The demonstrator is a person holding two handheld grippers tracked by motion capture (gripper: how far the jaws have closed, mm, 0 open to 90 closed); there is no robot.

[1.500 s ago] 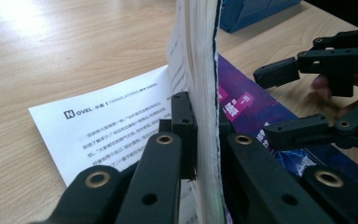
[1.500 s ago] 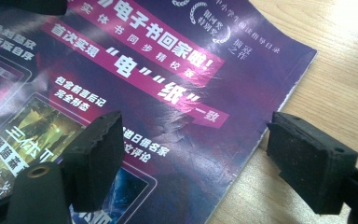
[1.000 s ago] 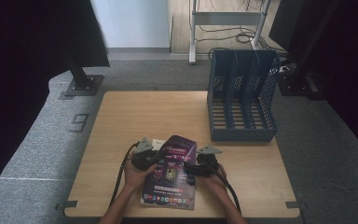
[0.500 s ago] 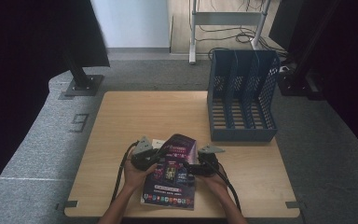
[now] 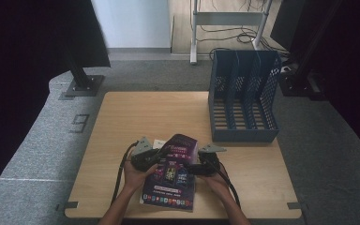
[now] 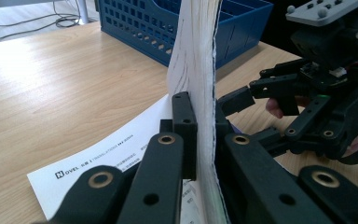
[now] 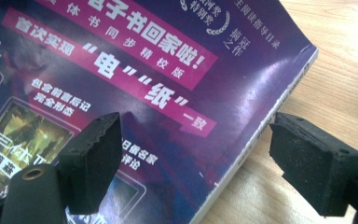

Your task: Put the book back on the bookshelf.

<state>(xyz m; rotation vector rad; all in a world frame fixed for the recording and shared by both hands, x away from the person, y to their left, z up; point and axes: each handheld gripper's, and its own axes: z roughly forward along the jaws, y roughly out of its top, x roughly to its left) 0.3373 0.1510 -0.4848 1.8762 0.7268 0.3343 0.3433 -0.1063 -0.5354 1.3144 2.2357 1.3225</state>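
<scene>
A purple-covered book (image 5: 171, 180) lies near the table's front edge with its far left part raised. My left gripper (image 5: 158, 158) is shut on the book's page edge (image 6: 200, 135), and the pages (image 6: 196, 56) rise upright between its jaws. At the book's right side my right gripper (image 5: 190, 168) stands open. Its two pads (image 7: 98, 158) straddle the spine edge of the cover (image 7: 144, 70) without pressing on it. The left gripper view also catches the right gripper (image 6: 256, 93) just beyond the pages.
A blue file rack (image 5: 243, 101) with several slots stands at the back right of the wooden table (image 5: 136, 117). A white printed sheet (image 6: 112, 149) lies under the book's left side. A hand holds each gripper from the front edge.
</scene>
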